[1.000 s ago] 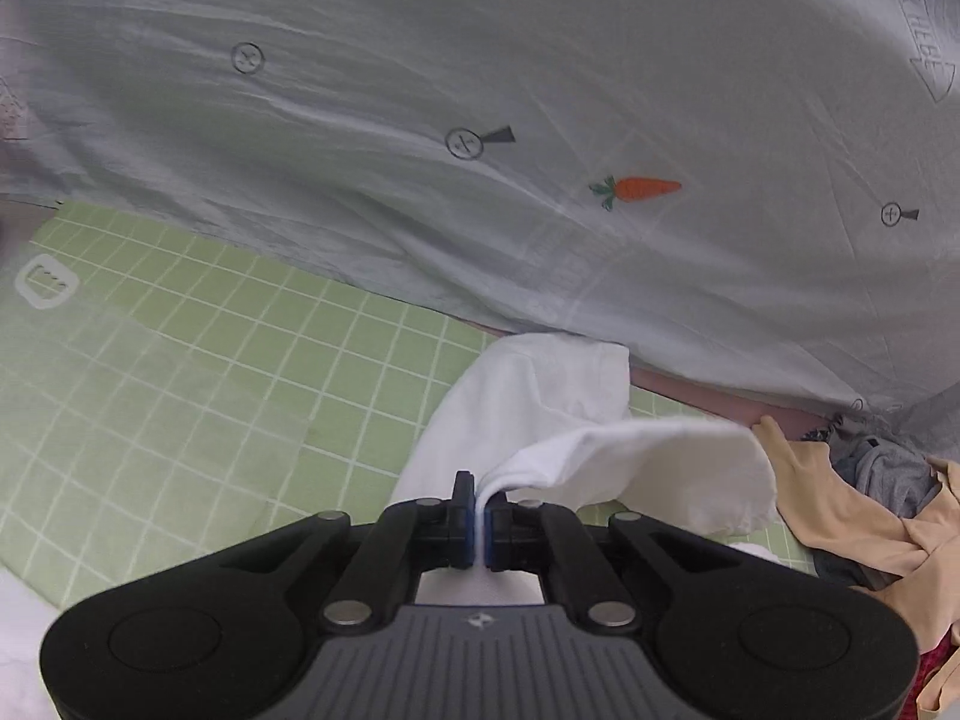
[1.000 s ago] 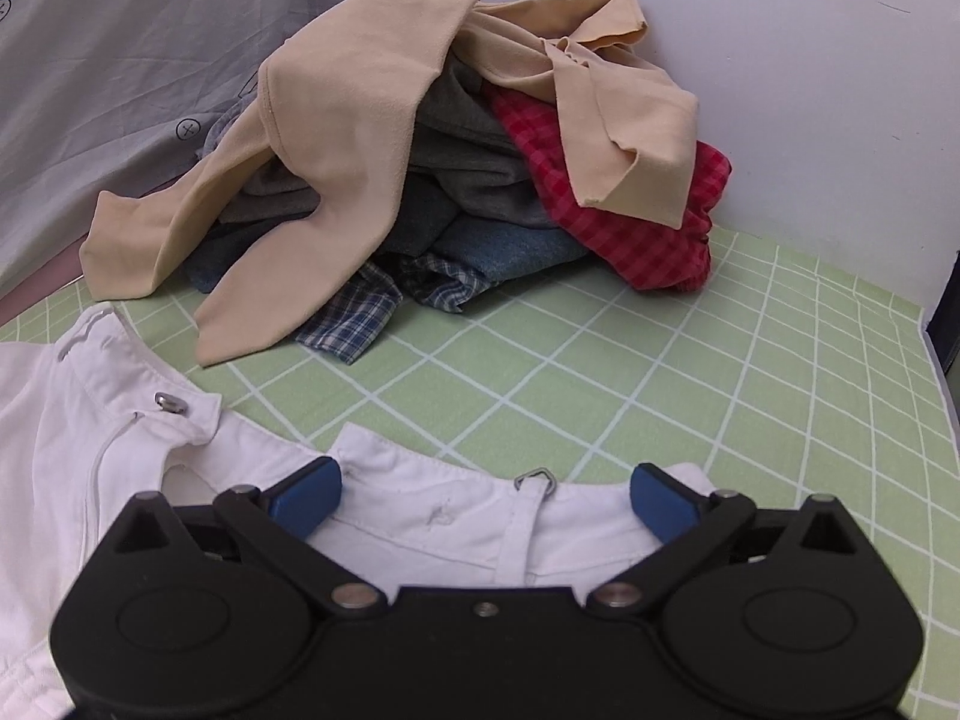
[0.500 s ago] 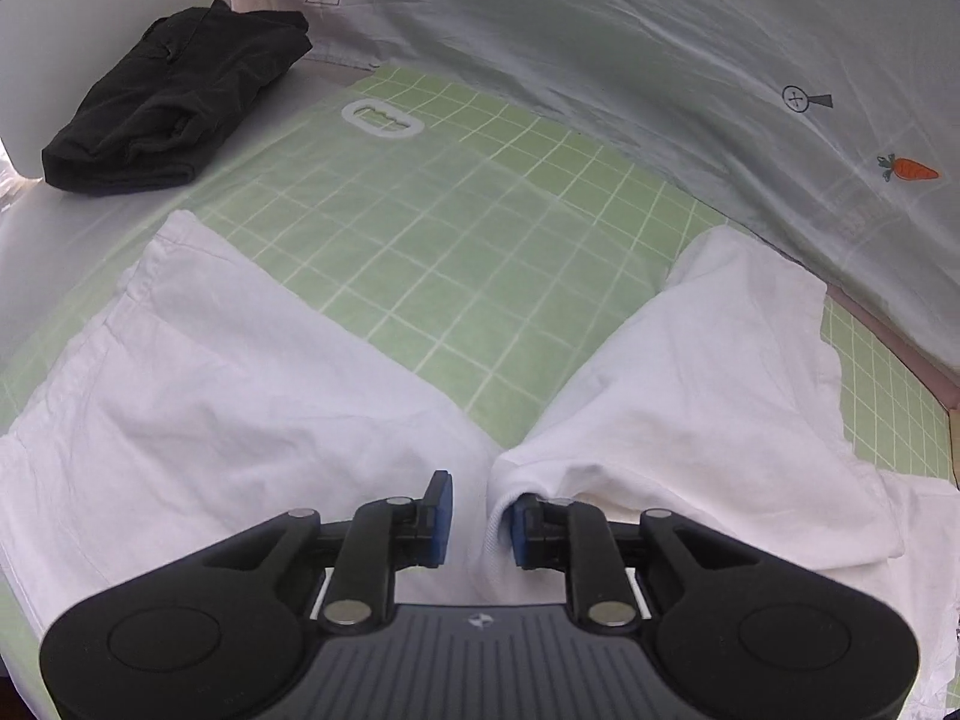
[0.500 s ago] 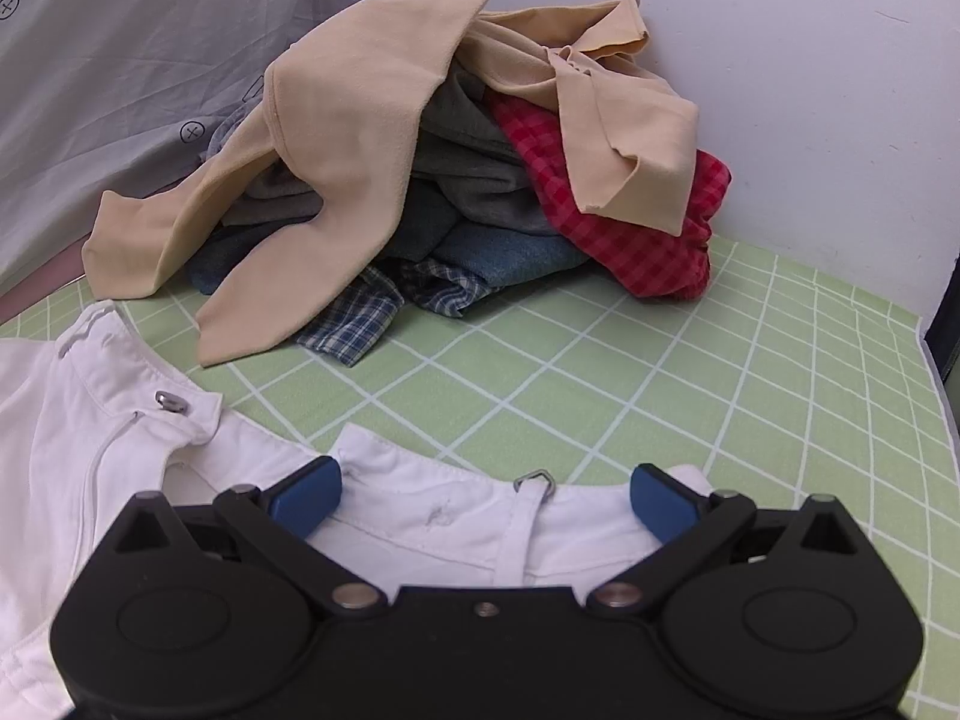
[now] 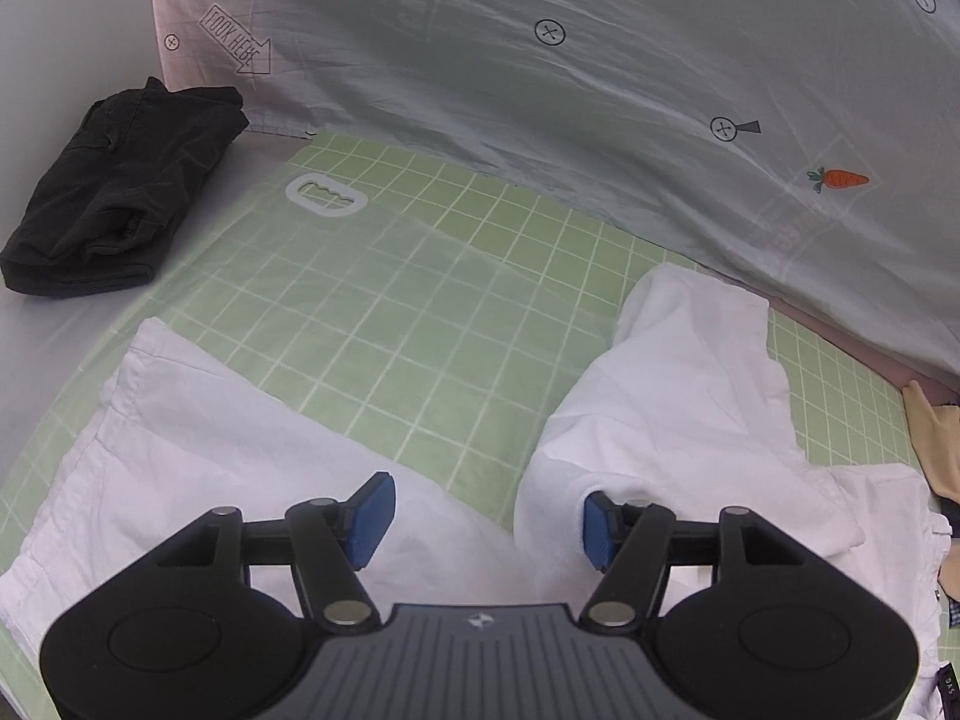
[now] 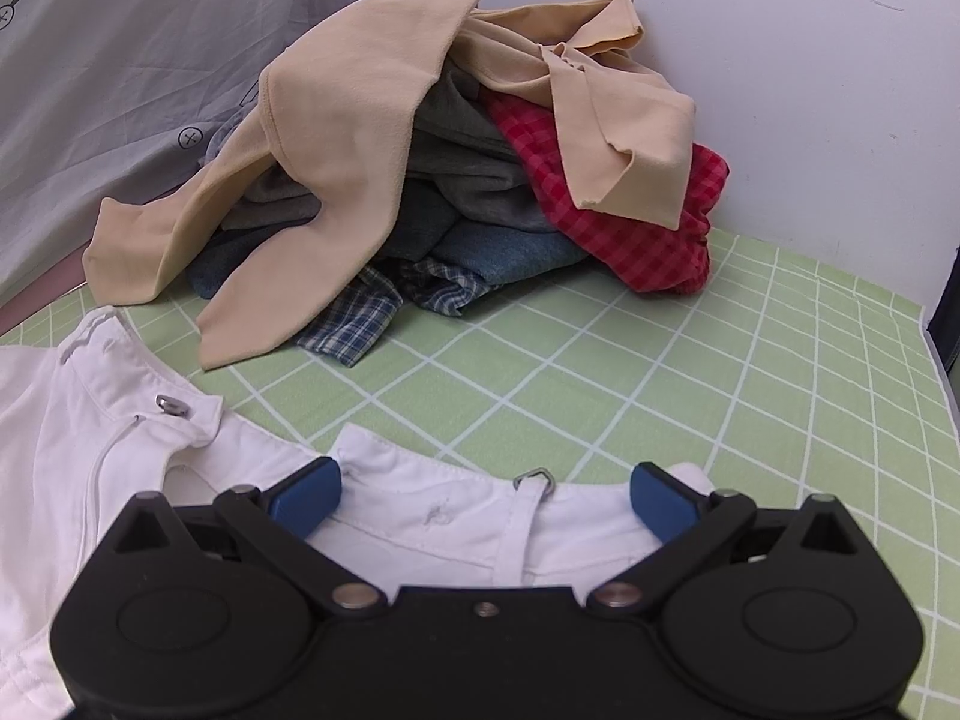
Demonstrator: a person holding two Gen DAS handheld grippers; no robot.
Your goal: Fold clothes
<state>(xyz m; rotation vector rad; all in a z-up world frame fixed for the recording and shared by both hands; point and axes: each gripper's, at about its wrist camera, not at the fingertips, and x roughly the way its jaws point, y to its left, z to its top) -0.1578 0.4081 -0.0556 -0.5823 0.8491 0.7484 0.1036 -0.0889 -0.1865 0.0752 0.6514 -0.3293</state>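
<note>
White trousers (image 5: 198,450) lie spread on the green grid mat (image 5: 420,324). One leg lies flat at the left. The other leg (image 5: 678,396) is bunched and doubled over at the right. My left gripper (image 5: 486,525) hovers low over the crotch area with its jaws opening. The right pad stands beside the folded edge and nothing is pinched. In the right wrist view the trousers' waistband (image 6: 432,510), with a metal button (image 6: 173,405) and a small metal ring (image 6: 536,476), lies under my right gripper (image 6: 485,498), which is wide open and holds nothing.
A heap of unfolded clothes (image 6: 420,180), tan, grey, red check and blue, sits against the white wall; its tan edge (image 5: 936,444) shows at the right. A folded black garment (image 5: 120,192) lies far left. A grey printed sheet (image 5: 540,60) hangs behind the mat.
The left gripper was shut on the white leg's hem, carried it over the mat, then opened and let it go. The right gripper has not moved.
</note>
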